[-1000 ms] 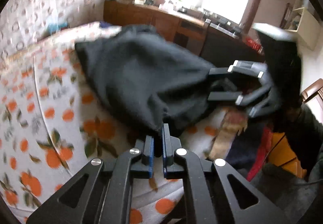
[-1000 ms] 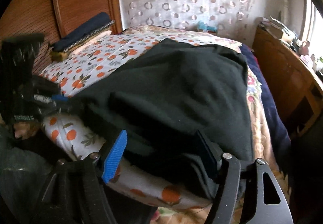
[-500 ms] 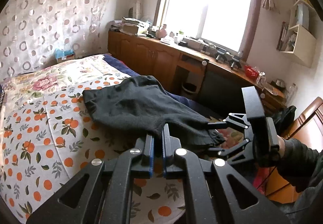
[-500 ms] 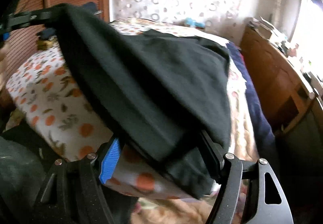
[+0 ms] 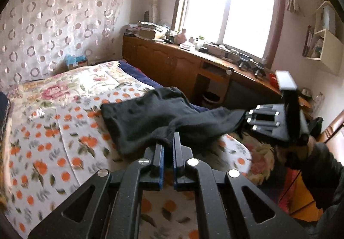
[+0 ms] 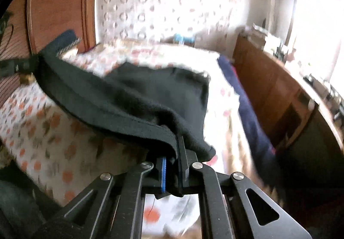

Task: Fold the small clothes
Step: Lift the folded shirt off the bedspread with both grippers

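Black garment over orange-print bedspread, beside wooden cabinet.

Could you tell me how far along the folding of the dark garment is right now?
Done: both tools grip it, the left tool and right tool each shut on an edge of the dark garment. In hand: it stretches between them above the bed. Left: no fold shows yet.
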`<move>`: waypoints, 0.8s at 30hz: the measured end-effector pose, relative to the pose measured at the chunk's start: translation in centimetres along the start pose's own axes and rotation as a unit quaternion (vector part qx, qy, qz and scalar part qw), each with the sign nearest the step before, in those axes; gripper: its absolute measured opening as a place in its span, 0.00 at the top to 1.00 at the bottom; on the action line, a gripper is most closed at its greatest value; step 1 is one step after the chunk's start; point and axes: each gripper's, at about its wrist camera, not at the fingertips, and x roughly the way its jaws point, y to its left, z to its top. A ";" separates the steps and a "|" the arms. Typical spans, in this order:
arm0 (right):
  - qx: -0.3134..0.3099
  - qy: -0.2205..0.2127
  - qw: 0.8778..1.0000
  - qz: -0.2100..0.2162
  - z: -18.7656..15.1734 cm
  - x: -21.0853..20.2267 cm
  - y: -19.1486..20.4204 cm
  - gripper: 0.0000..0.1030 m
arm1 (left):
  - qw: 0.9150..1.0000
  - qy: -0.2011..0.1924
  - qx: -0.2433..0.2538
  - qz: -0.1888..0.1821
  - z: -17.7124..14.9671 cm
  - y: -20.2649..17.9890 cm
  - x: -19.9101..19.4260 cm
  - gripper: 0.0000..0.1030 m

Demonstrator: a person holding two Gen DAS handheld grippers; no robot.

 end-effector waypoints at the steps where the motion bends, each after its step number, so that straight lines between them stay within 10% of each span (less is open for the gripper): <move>1: -0.005 -0.007 1.000 -0.004 1.2 0.5 -0.2 0.93 | 1.000 -0.001 0.001 0.006 0.6 0.6 0.5 0.94; 22: 0.022 0.042 0.997 0.057 10.7 17.6 -6.7 0.81 | 0.992 0.088 -0.077 0.057 6.1 12.9 15.3 0.92; 24: 0.034 0.036 0.997 0.057 11.0 17.8 -7.4 0.75 | 0.992 0.088 -0.071 0.054 6.2 13.0 15.5 0.72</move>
